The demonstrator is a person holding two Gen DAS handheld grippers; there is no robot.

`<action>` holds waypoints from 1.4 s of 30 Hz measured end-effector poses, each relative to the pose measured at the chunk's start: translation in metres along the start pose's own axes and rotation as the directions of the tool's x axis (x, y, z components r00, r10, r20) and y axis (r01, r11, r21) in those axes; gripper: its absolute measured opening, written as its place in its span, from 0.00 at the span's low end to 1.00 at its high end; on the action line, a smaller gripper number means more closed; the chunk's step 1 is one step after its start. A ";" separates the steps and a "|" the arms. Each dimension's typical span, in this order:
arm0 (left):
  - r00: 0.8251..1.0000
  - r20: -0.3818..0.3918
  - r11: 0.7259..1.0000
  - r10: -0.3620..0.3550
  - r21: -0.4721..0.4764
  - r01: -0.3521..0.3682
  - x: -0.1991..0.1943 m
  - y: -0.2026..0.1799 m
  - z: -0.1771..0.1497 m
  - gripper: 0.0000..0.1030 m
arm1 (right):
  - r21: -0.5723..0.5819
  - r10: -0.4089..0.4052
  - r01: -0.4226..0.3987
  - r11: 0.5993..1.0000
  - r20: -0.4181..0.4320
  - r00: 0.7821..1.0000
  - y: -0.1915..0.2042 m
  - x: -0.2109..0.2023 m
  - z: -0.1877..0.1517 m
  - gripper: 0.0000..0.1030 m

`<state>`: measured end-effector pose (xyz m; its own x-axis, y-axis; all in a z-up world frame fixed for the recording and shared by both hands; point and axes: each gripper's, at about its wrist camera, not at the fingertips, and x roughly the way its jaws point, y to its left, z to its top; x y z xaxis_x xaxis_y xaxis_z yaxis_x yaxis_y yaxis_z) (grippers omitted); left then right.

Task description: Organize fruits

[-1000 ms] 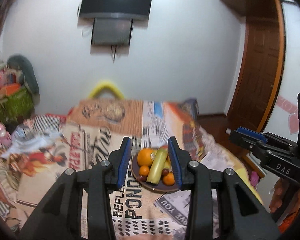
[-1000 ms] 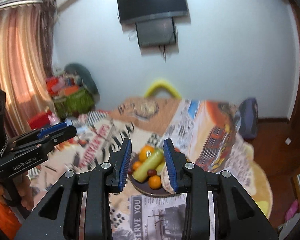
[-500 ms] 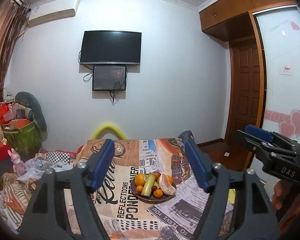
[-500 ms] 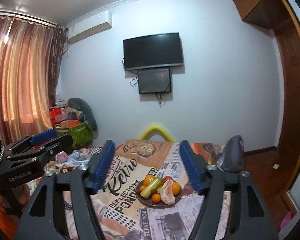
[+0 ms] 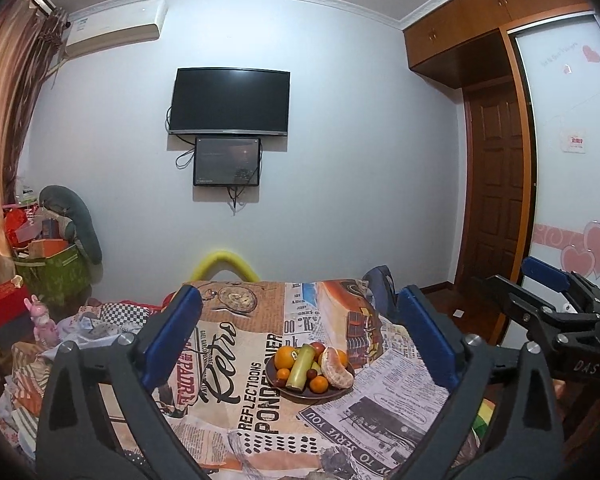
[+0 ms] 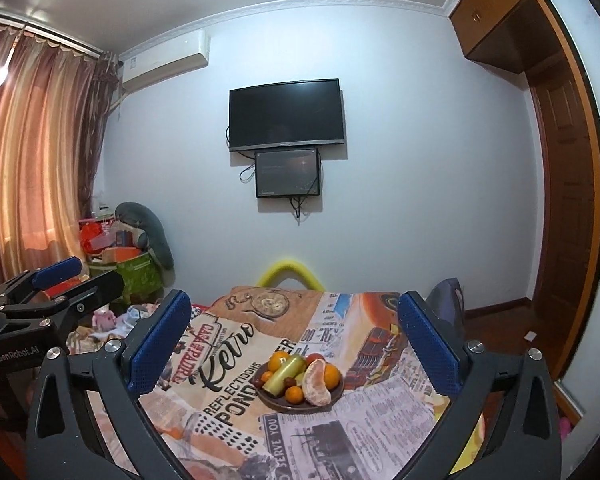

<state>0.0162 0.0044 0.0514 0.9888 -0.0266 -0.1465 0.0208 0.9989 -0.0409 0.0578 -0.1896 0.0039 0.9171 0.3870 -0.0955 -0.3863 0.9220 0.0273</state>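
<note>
A dark brown plate [image 5: 300, 393] [image 6: 336, 398] of fruit sits on a table covered with a newspaper-print cloth [image 5: 228, 368] [image 6: 220, 360]. It holds several oranges [image 5: 285, 356] [image 6: 332, 374], a long green fruit [image 5: 301, 366] [image 6: 284, 370], a peeled citrus half [image 5: 337, 368] [image 6: 316, 383] and small dark red fruits. My left gripper [image 5: 304, 340] is open and empty, held back from the plate. My right gripper [image 6: 296, 340] is open and empty too. Each gripper shows at the edge of the other's view.
A yellow chair back [image 5: 225, 264] stands behind the table's far edge. A dark bag [image 6: 446, 300] sits at the far right corner. Boxes and a plush toy [image 5: 72, 224] pile up at left. A wooden door [image 5: 496, 184] is at right.
Both grippers opened wide from nearly shut and drew back and up from the plate, so the fruit looks smaller and farther. The view has steadied.
</note>
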 end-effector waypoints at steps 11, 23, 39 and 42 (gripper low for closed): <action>1.000 -0.001 1.000 0.005 -0.006 -0.005 0.001 0.000 -0.001 0.99 | 0.002 -0.004 0.004 1.000 -0.003 1.000 0.000 -0.003 -0.001 1.00; 1.000 -0.002 1.000 -0.005 0.009 0.005 0.001 -0.004 -0.002 0.99 | 0.010 -0.012 0.012 1.000 -0.006 1.000 -0.001 -0.005 0.000 1.00; 1.000 -0.009 1.000 -0.015 0.006 0.015 0.003 -0.003 -0.002 0.99 | 0.016 -0.019 0.019 1.000 -0.011 1.000 -0.001 -0.008 0.002 1.00; 1.000 -0.012 1.000 -0.017 0.007 0.017 0.004 -0.004 -0.002 0.99 | 0.012 -0.020 0.021 1.000 -0.013 1.000 0.000 -0.008 0.002 1.00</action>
<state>0.0199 0.0003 0.0489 0.9865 -0.0442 -0.1577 0.0389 0.9986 -0.0363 0.0508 -0.1931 0.0069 0.9235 0.3679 -0.1086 -0.3660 0.9298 0.0375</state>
